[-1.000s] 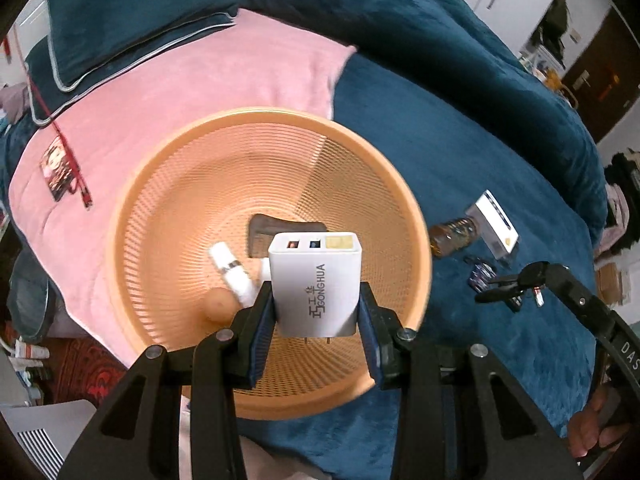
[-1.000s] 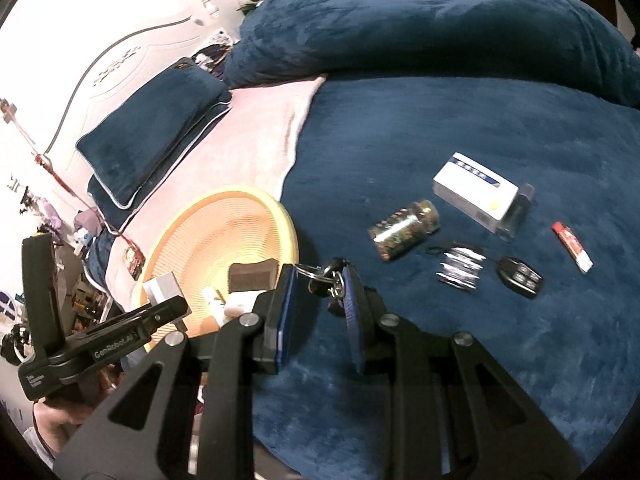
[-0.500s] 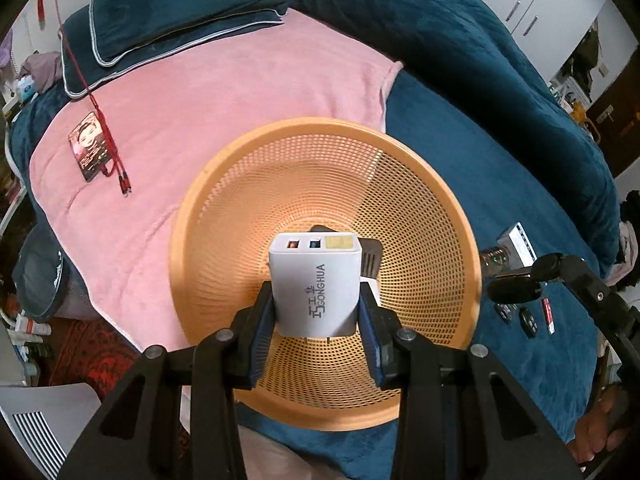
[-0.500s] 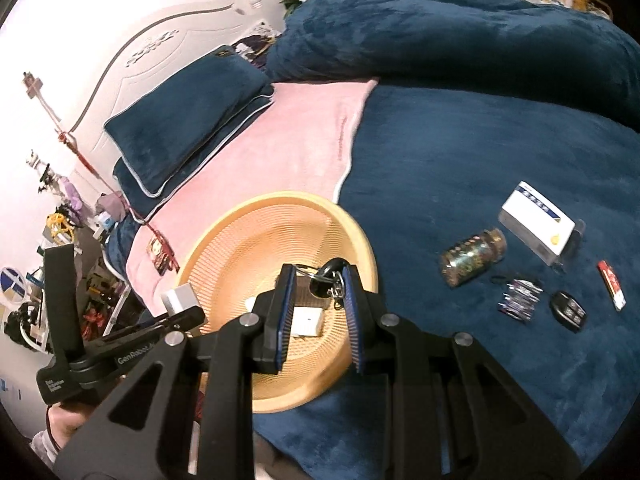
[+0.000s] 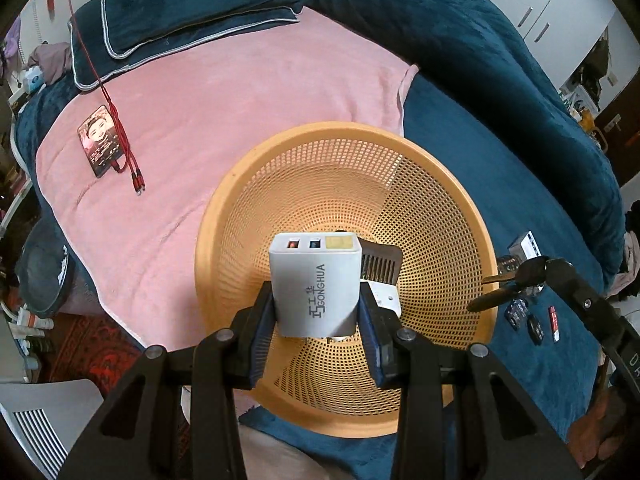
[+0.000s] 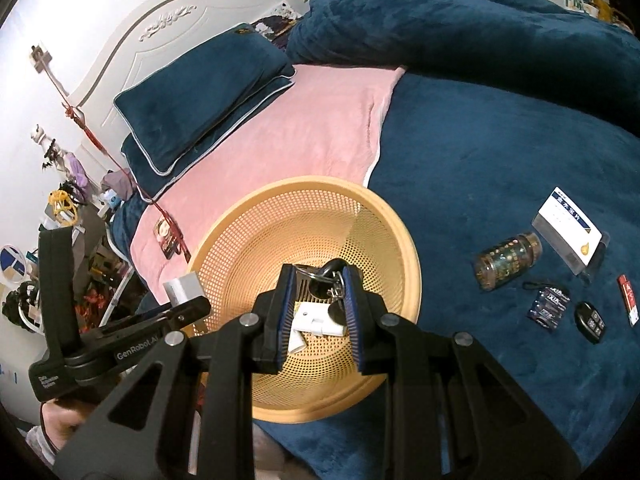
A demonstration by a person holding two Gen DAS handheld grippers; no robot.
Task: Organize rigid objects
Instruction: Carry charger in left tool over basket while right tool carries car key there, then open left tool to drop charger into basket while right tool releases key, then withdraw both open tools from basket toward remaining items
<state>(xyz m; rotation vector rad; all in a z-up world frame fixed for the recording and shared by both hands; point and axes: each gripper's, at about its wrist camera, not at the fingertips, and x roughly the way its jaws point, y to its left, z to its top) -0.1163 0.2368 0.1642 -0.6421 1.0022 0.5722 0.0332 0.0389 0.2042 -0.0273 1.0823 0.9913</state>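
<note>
A white USB charger block (image 5: 316,284) is clamped between the blue pads of my left gripper (image 5: 316,300), above the near side of the round orange mesh basket (image 5: 224,216). My right gripper (image 6: 318,280) is shut on a bunch of keys (image 6: 332,280) and hangs over the middle of the same basket (image 6: 408,248). In the left wrist view those keys (image 5: 520,276) show at the basket's right rim. A dark comb (image 5: 380,264) and a white boxy item (image 6: 320,318) lie in the basket's bottom. The right wrist view shows the charger (image 6: 184,286) at the basket's left rim.
On the blue blanket right of the basket lie a patterned bottle (image 6: 506,260), a white box (image 6: 568,232), a blue packet (image 6: 548,306), a black key fob (image 6: 590,320) and a red stick (image 6: 626,300). A card with red cables (image 5: 102,146) lies on the pink blanket.
My right gripper has carried the keys leftward from beside the basket to over its middle. The left gripper drifted left towards the basket's near-left side. Both grips are unchanged.
</note>
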